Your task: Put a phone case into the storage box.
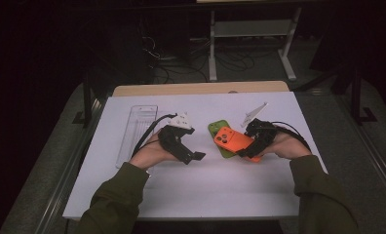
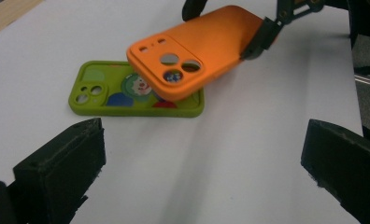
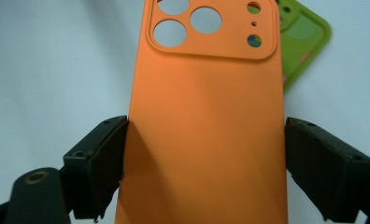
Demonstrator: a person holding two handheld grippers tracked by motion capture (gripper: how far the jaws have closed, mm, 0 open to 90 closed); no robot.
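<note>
Orange phone case (image 3: 206, 135) clamped across its width by right gripper (image 1: 253, 145), carried tilted above green phone case (image 2: 127, 91) ahead on white table (image 1: 220, 185). Left gripper (image 1: 188, 148) spread apart, idle alongside. Probably mid-carry; next, lowering onto green case or aside.

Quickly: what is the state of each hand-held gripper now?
Left hand-held gripper: open, holding nothing, above the white table.
Right hand-held gripper: shut on the orange phone case, lifted partly over the green phone case.

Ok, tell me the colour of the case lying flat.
Green case, best in the left gripper view.
</note>
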